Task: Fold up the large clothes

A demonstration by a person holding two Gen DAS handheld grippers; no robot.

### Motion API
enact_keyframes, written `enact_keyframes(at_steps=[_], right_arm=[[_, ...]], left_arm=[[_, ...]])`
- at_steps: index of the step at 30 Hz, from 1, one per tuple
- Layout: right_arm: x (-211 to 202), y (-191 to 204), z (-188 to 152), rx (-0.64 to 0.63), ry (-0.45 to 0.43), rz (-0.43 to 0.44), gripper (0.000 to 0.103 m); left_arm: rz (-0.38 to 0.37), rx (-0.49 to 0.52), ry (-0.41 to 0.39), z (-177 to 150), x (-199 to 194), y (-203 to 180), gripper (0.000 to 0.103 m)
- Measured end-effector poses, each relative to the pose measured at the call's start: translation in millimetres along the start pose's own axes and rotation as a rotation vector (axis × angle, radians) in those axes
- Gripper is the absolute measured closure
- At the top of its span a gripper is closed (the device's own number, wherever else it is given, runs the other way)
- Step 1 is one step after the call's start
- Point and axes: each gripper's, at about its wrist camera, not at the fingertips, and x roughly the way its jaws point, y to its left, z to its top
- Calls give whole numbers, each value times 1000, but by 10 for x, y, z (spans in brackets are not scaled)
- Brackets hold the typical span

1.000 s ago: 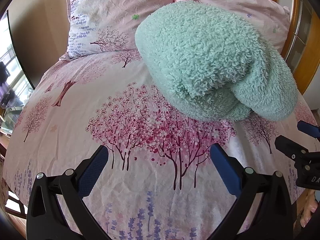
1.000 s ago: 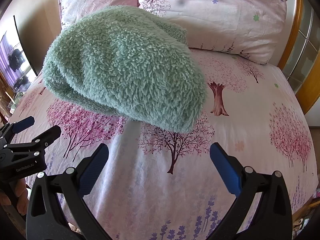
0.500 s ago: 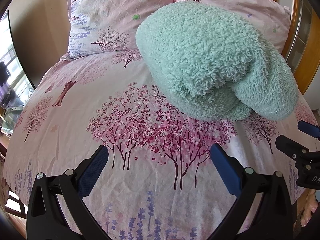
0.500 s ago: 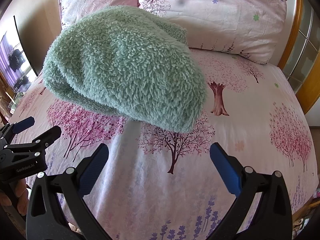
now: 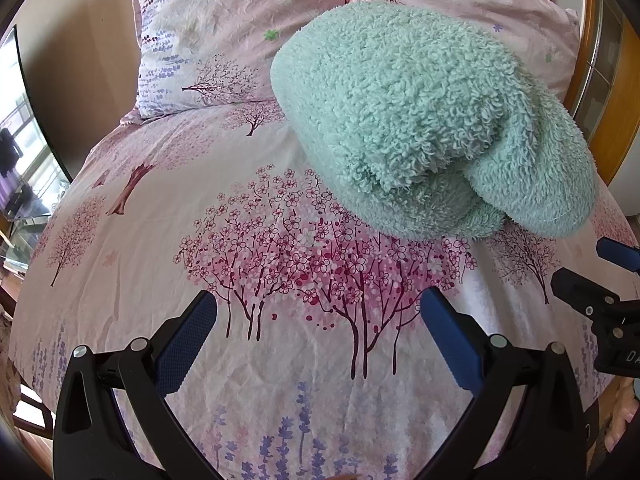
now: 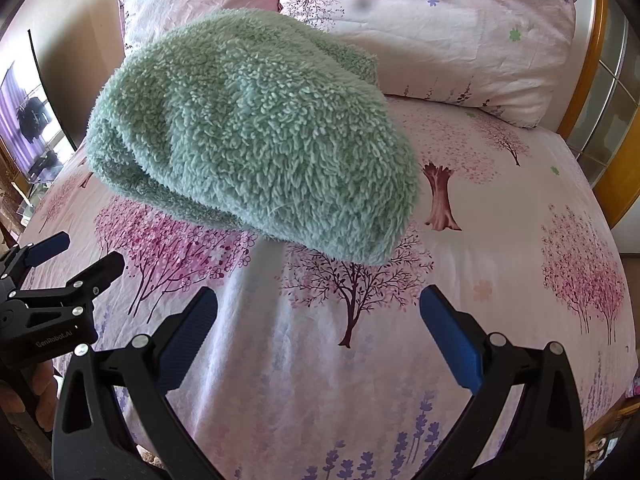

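**A:** Nearest the cameras, what is there?

**B:** Two hand-held tools hovering over the foot of a bed (image 5: 120, 264). The left gripper (image 5: 318, 320) has its blue-padded jaws spread wide, holding nothing. The right gripper (image 6: 318, 320) is the same: jaws apart, empty. Each tool shows at the edge of the other's view, side by side and near each other.

**A:** And beyond them?

**B:** A stretch of bare pink bedcover printed with blossom trees, then the task's garment: a fluffy mint-green fleece garment (image 5: 420, 120), already bundled into a thick, rounded stack, resting mid-bed. It is apart from both sets of jaws.

**A:** Which way does it lie from each tool?

**B:** Ahead and to the right of the left jaws; ahead and to the left of the right jaws. So it sits between the two, beyond them. Its long axis appears to run across the bed. Neither hand looks clearly nearer.

**A:** Farthest back?

**B:** Two matching pillows (image 6: 440, 32) against a wooden headboard, just behind the bundle.
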Motion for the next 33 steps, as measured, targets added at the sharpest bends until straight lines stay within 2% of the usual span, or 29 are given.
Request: enact_keyframes(at_steps=[16, 33], right_arm=[[25, 63, -15, -4, 3, 5, 2], [47, -10, 21, -3, 3, 11, 2]], left_arm=[[-25, 6, 13, -11, 25, -8, 1], [-10, 26, -3, -31, -16, -32, 1]])
